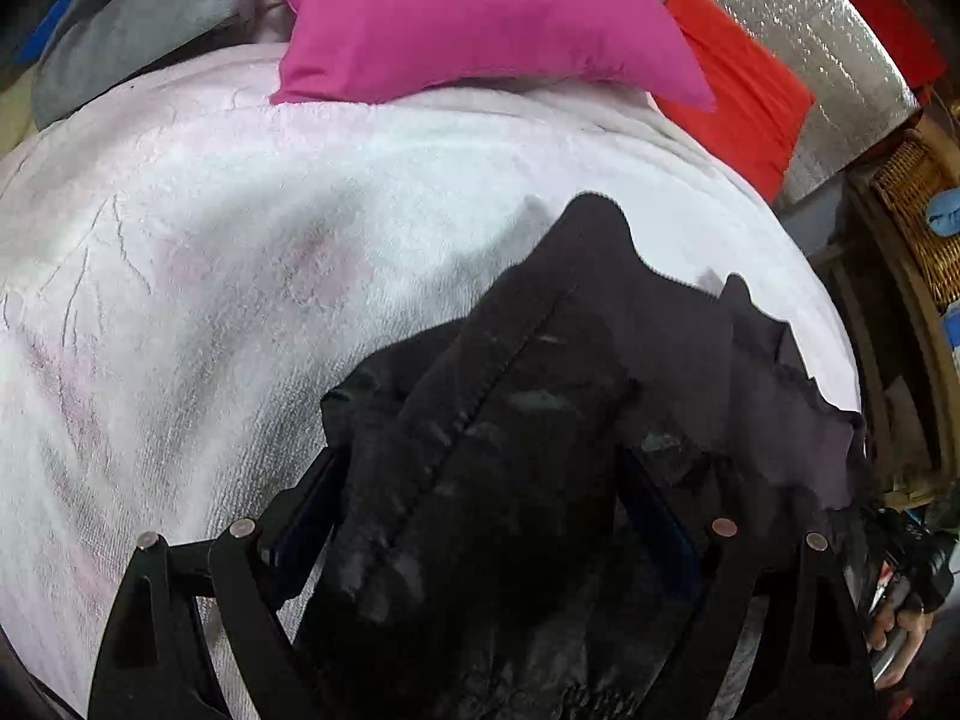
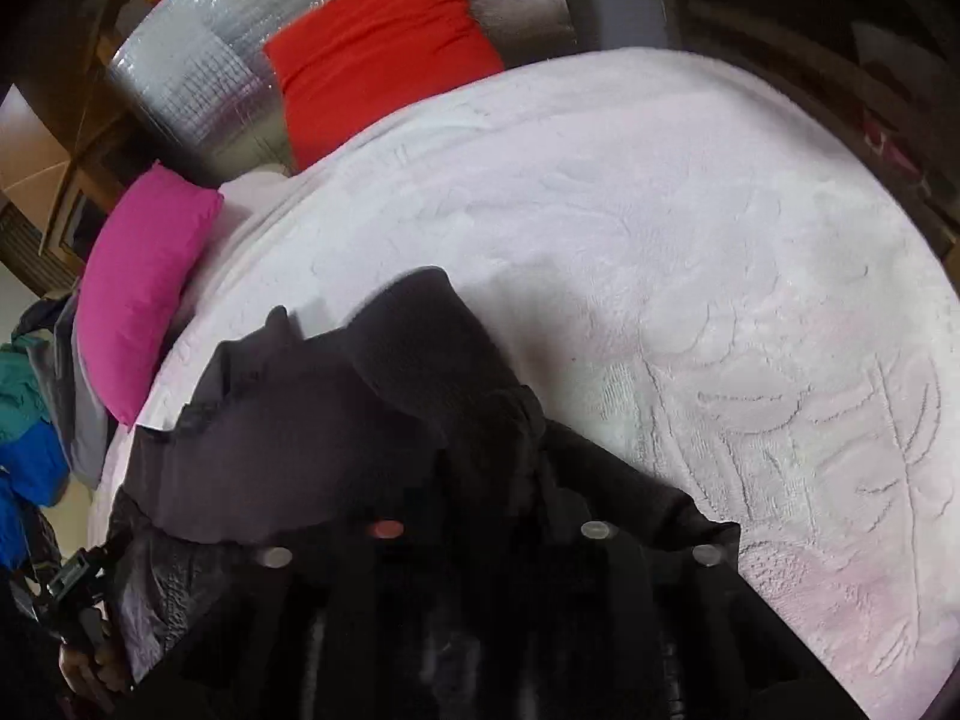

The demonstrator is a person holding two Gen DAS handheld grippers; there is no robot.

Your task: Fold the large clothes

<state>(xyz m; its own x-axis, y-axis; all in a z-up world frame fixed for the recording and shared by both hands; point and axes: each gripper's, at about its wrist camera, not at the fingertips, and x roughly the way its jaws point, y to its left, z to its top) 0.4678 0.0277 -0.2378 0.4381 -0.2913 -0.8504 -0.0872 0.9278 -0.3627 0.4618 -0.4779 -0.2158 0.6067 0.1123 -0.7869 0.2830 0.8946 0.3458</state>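
We cannot see the right gripper's (image 2: 489, 546) fingertips: the black garment (image 2: 384, 420) lies over them, so what the pads press on stays hidden. In the left view the same garment (image 1: 510, 450) fills the space between the left gripper's (image 1: 480, 516) fingers and is cut off by the bottom edge. The hand (image 1: 900, 630) at the right edge is cropped. The clothes pile (image 2: 30, 420) runs off-frame.

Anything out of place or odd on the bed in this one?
Nothing damaged or spilled. The black garment is bunched in a heap on the white blanket rather than spread flat, and drapes over both tools. The pink pillow and red pillow sit at the head.
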